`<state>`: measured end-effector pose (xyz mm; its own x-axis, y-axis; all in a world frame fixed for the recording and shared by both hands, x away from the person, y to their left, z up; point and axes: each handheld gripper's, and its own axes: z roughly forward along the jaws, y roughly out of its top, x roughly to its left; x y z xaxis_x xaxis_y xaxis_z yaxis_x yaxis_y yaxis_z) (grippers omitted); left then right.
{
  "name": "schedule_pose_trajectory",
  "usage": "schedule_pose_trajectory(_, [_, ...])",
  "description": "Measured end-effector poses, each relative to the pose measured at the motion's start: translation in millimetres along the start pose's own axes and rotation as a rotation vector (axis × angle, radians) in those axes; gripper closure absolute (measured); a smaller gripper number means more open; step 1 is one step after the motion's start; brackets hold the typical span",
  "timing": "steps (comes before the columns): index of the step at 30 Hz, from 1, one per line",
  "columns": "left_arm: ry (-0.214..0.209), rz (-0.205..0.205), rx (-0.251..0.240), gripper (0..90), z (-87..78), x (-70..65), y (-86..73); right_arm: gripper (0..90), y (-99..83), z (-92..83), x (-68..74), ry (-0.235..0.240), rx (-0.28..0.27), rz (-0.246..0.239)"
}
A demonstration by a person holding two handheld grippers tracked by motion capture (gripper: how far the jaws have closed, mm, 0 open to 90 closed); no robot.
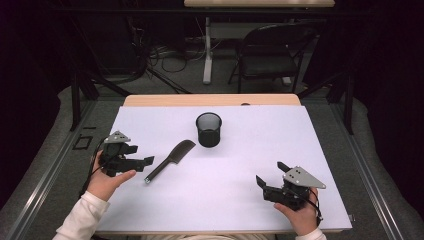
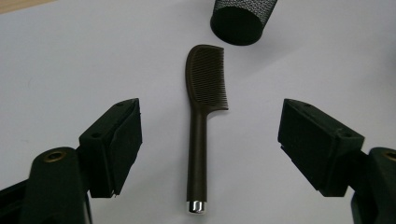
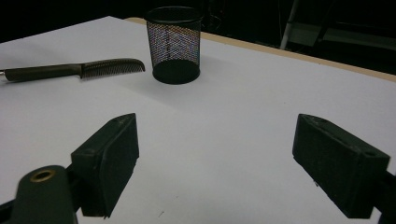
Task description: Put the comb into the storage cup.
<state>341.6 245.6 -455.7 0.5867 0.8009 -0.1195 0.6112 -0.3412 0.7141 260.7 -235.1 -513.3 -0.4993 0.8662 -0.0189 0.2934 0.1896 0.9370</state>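
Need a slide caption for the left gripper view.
Open left gripper lined up over a dark comb, mesh cup beyond.

No legible text or labels

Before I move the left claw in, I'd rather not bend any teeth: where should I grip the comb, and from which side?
Grip the comb by its bare handle, probably coming from above. It lies flat, its handle running up the middle between the open left claw's jaws, so they would close across its narrow sides, clear of the teeth.
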Motion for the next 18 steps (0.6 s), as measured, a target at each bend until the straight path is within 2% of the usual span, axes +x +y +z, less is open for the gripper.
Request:
schedule_pose_trajectory(6, [-0.025,-0.001,0.033,26.7,4.0,0.3,3.5,14.4,-0.2,0.5,-0.1,0.002,0.0,0.001])
schedule_pose_trajectory(18, [-0.029,0.007,0.099,27.9,16.2,2.6,10.2,14.4,-0.5,1.0,-0.4,0.005,0.005,0.002])
